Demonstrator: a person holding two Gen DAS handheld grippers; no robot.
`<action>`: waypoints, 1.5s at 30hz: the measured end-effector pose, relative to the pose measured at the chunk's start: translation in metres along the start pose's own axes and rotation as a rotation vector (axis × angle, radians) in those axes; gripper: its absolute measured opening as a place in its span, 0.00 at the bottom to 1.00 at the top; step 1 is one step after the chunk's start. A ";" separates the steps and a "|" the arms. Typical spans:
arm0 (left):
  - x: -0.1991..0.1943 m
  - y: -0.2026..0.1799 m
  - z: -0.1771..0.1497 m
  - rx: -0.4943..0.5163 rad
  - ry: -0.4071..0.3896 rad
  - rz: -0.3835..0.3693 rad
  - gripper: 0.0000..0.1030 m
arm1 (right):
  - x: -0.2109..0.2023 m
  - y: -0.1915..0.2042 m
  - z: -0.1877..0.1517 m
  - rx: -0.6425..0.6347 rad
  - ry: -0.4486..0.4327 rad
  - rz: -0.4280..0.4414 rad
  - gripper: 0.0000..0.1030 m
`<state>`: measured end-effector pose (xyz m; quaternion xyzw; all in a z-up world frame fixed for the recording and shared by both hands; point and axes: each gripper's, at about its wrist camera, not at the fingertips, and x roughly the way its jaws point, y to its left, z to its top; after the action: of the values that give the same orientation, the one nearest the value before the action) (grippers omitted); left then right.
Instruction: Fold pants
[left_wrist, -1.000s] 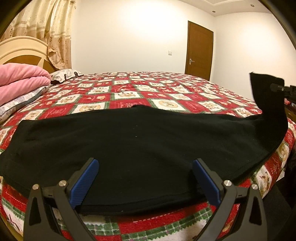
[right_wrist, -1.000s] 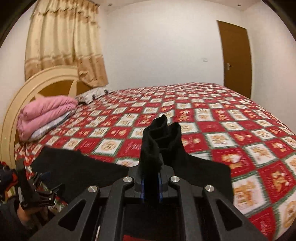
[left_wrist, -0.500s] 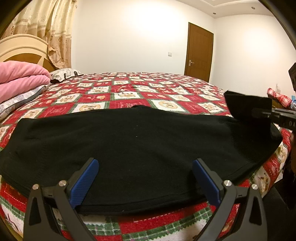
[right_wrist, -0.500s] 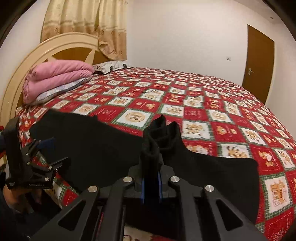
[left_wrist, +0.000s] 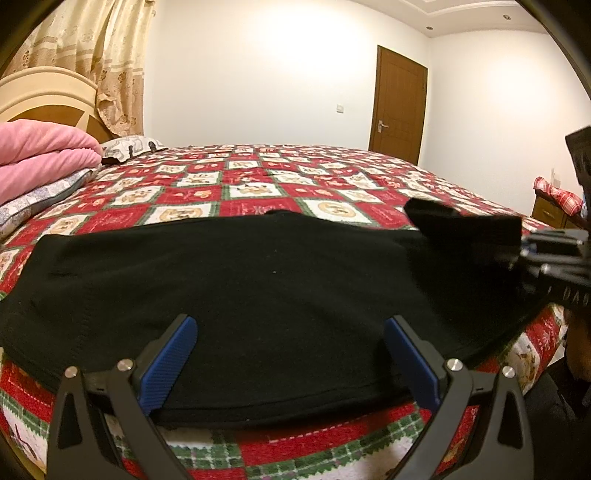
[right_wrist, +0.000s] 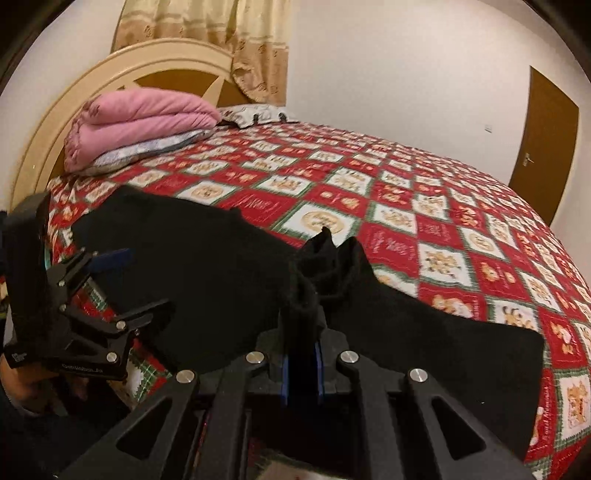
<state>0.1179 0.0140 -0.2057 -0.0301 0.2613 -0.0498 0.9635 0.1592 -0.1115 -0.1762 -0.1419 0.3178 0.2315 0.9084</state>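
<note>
1. The black pants (left_wrist: 258, 295) lie spread on the bed (left_wrist: 295, 177).
2. The left gripper (left_wrist: 291, 354) stands spread wide above their near edge.
3. The right gripper (right_wrist: 301, 362) is clamped on a bunched end of the pants.

The right gripper (right_wrist: 301, 354) is pinching a bunched end of the black pants (right_wrist: 207, 273), which are lying across the red patchwork bedspread (right_wrist: 424, 206) toward nine o'clock. There the left gripper (right_wrist: 122, 280) is hovering with jaws apart. Pink folded blankets (right_wrist: 140, 125) are sitting at eleven o'clock by the headboard (right_wrist: 110, 70).
</note>
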 end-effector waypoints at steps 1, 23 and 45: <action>0.000 0.000 0.000 0.000 0.000 0.000 1.00 | 0.002 0.003 -0.002 -0.005 0.006 0.004 0.10; -0.009 0.007 0.005 -0.050 -0.007 -0.023 1.00 | -0.005 0.021 -0.004 -0.113 0.077 0.053 0.54; 0.062 -0.074 0.054 -0.107 0.237 -0.240 0.55 | -0.080 -0.175 -0.053 0.533 0.009 -0.141 0.56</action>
<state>0.1926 -0.0644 -0.1841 -0.1063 0.3700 -0.1538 0.9100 0.1667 -0.3087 -0.1453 0.0795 0.3609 0.0754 0.9261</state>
